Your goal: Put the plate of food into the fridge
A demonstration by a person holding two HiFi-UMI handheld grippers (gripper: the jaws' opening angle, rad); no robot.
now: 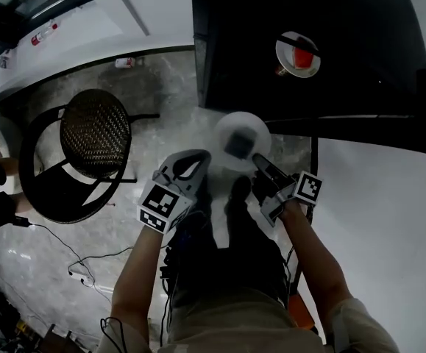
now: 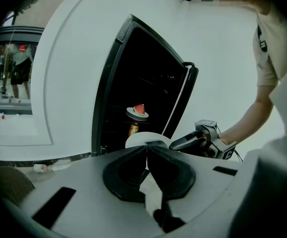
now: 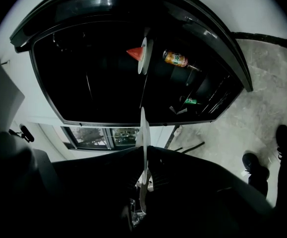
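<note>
A person is standing before an open black fridge (image 1: 345, 87), holding a gripper in each hand. The right gripper (image 1: 263, 166) is pinching the rim of a white plate (image 1: 240, 132) carrying a dark piece of food, in the air just outside the fridge. The left gripper (image 1: 204, 157) is pressed together on nothing, its tips sitting at the plate's other rim. Inside, a second plate (image 1: 298, 54) with a red slice is resting on a shelf.

Food (image 1: 238, 145) on plate (image 1: 226, 127): we see only a dark blur.
Fridge (image 1: 235, 65) interior: we lose it in darkness.
</note>
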